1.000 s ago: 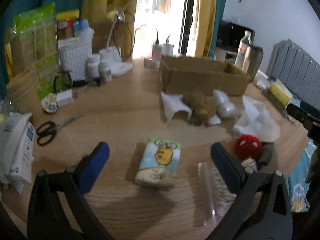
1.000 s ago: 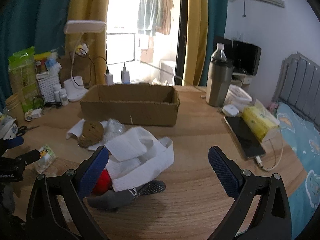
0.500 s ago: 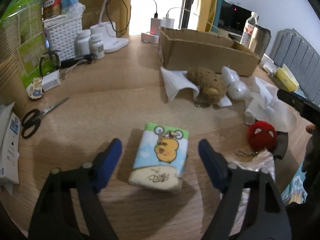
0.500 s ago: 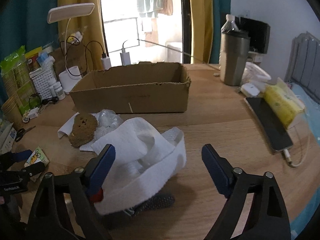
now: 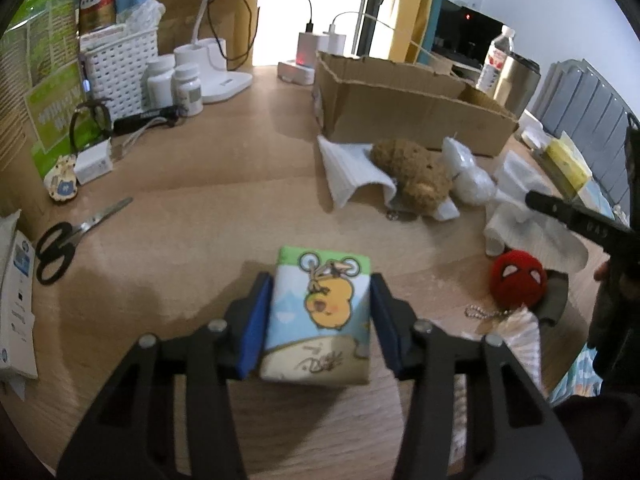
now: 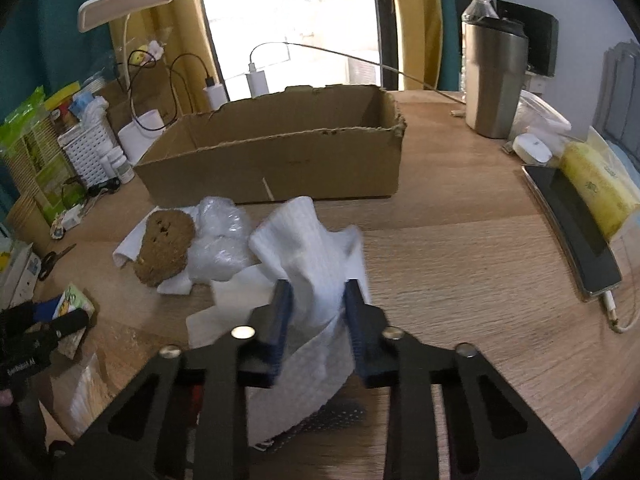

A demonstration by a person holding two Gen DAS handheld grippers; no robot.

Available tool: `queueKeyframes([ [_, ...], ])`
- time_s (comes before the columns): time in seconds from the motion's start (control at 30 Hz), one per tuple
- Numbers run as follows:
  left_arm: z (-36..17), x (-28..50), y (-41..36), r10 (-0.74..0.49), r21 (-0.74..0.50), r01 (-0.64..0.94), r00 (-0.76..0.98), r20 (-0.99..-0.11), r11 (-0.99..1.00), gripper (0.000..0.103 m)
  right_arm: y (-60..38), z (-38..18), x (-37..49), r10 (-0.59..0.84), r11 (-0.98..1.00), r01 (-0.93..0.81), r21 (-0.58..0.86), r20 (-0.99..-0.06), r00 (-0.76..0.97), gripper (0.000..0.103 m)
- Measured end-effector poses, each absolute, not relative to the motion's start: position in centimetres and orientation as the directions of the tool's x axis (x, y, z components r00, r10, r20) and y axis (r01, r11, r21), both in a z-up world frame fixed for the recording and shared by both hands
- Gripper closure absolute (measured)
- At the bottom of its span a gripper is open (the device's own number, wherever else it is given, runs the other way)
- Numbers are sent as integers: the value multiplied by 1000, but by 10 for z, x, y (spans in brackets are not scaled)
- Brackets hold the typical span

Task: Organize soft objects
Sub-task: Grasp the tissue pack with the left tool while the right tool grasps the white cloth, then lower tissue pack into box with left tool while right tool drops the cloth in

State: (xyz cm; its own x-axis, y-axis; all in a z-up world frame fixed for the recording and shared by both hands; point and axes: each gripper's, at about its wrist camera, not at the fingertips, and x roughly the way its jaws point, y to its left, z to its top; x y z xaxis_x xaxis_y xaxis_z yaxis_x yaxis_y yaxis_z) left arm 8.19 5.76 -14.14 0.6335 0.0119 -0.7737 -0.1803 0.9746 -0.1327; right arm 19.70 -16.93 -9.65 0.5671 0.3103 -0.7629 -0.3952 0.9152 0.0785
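Note:
A small tissue pack (image 5: 320,320) printed with a yellow duck lies on the wooden table. My left gripper (image 5: 321,286) straddles it, its jaws closing, and the blue pads (image 5: 256,320) press on both long sides. A crumpled white cloth (image 6: 304,240) is bunched up between the pads of my right gripper (image 6: 318,292), whose jaws are closing and pinching it. A brown plush (image 6: 164,248) and a clear plastic bag (image 6: 224,232) lie left of the cloth. The red spider-face plush ball (image 5: 518,280) sits right of the pack. An open cardboard box (image 6: 280,152) stands behind.
Scissors (image 5: 60,240) lie at the left, with bottles and a white basket (image 5: 120,64) behind them. A phone (image 6: 572,232), a yellow tissue packet (image 6: 596,188) and a steel tumbler (image 6: 494,80) stand on the right. A dark sock (image 6: 340,412) pokes out under the cloth.
Both grippers have come down and forward and narrowed from wide open. The left now grips the tissue pack's sides, and the right has pinched the white cloth.

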Motion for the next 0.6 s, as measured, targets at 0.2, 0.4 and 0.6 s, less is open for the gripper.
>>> queueKeyframes([
  [0.2,-125,86,55,12,-140,-170,675,-738,975,54,-174,-78,193,343,905,-418,82,-723,600,93],
  [0.4,-106,95,46,-6,-149,-139,714,-700,979,54,-183,-50,194,375,897,-433,87,-666,644,94],
  [0.6,-87,113,36,-20,-151,-111,739,-674,982,54,-196,-23,203,397,897,-432,92,-598,697,94],
])
